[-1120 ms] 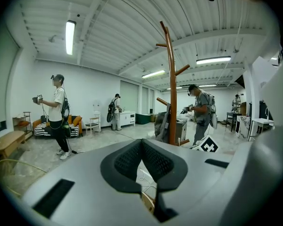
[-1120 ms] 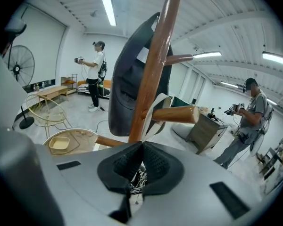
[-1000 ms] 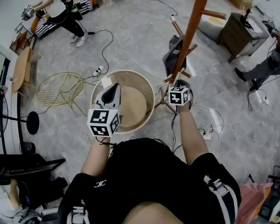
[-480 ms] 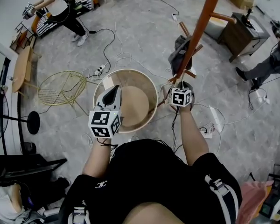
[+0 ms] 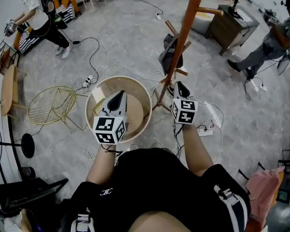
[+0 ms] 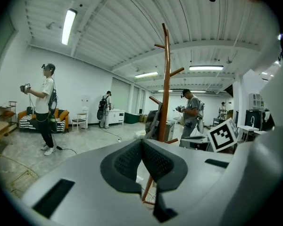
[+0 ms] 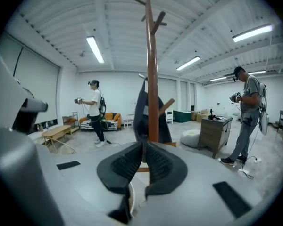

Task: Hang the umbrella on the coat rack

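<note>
The coat rack (image 5: 183, 30) is a tall orange-brown wooden pole with pegs, standing on the floor ahead of me. A dark folded umbrella (image 5: 169, 54) hangs from a low peg against the pole; it also shows in the left gripper view, umbrella (image 6: 153, 121), and the right gripper view, umbrella (image 7: 140, 109). My right gripper (image 5: 177, 84) is shut and empty, just short of the rack's base. Over the round table my left gripper (image 5: 120, 94) is also shut, with nothing in it. The rack pole (image 7: 152, 74) rises straight ahead of the right jaws.
A round wooden table (image 5: 94, 98) stands under the left gripper, with a yellow wire chair (image 5: 50, 105) to its left. Cables and a power strip (image 5: 210, 115) lie on the floor. A wooden cabinet (image 5: 232, 25) stands beyond the rack. Other people stand at the far left (image 5: 36, 13) and far right (image 5: 270, 37).
The head view has swung, so the rack and table now sit further left. My right gripper has drawn back a little from the rack's base. Both grippers stay shut.
</note>
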Available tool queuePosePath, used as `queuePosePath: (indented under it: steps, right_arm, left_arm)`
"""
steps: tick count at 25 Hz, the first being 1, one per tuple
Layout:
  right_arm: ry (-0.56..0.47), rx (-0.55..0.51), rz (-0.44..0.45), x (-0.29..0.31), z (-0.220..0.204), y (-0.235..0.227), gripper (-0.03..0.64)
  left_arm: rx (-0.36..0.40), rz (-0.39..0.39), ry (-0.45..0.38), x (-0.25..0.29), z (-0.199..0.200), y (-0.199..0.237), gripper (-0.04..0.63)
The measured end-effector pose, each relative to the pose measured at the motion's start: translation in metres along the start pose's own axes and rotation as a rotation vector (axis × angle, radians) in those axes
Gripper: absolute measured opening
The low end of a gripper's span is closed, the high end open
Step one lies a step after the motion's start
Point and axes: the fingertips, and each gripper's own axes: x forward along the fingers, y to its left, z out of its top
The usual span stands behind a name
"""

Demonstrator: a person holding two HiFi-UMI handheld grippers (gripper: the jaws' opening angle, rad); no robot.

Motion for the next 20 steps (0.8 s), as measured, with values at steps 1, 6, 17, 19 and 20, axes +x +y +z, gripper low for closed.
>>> queuePosePath:
  steps: [1, 6, 17, 19, 20]
  right_arm:
    - [-0.035, 0.003, 0.015, -0.013, 0.011, 0.003, 0.025]
    - [-0.239, -0.034, 0.016, -0.075, 0.067, 0.014, 0.015]
    - [-0.284, -0.023, -0.071, -0.114, 0.08, 0.006, 0.012]
    - [-0.282, -0.013, -0.078, -0.115, 0.08, 0.004, 0.013]
    - [-0.281, -0.01, -0.082, -0.115, 0.079, 0.004, 0.014]
  left_arm:
    - [0.004, -0.02, 0.0, 0.004, -0.001, -0.008, 0.017]
    - [0.025, -0.12, 0.009, 0.021, -0.005, -0.041, 0.017]
    - [0.054, -0.24, 0.011, 0.034, -0.002, -0.079, 0.017]
    - [0.056, -0.248, 0.01, 0.034, -0.001, -0.081, 0.017]
    - [0.057, -0.252, 0.009, 0.034, -0.001, -0.082, 0.017]
